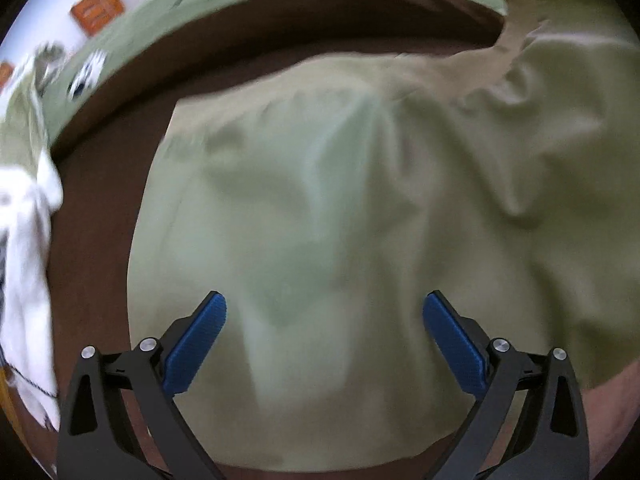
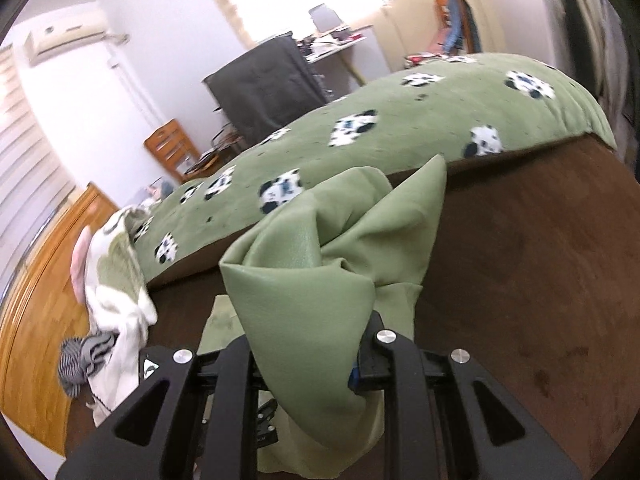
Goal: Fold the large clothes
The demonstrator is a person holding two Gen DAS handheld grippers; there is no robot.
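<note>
A large light green garment (image 1: 320, 208) lies spread on a dark brown surface (image 1: 96, 208). My left gripper (image 1: 324, 312) is open just above it, blue pads (image 1: 192, 352) wide apart, holding nothing. In the right wrist view my right gripper (image 2: 308, 356) is shut on a bunched fold of the same green garment (image 2: 320, 256), lifted above the brown surface (image 2: 520, 280). The cloth hides the right fingertips.
A green blanket with panda prints (image 2: 400, 120) lies along the far edge of the surface. A white garment pile (image 2: 116, 288) with a striped item (image 2: 80, 356) sits at the left. Beyond are a wooden floor (image 2: 40, 280), a wooden chair (image 2: 172, 148) and a dark cabinet (image 2: 264, 84).
</note>
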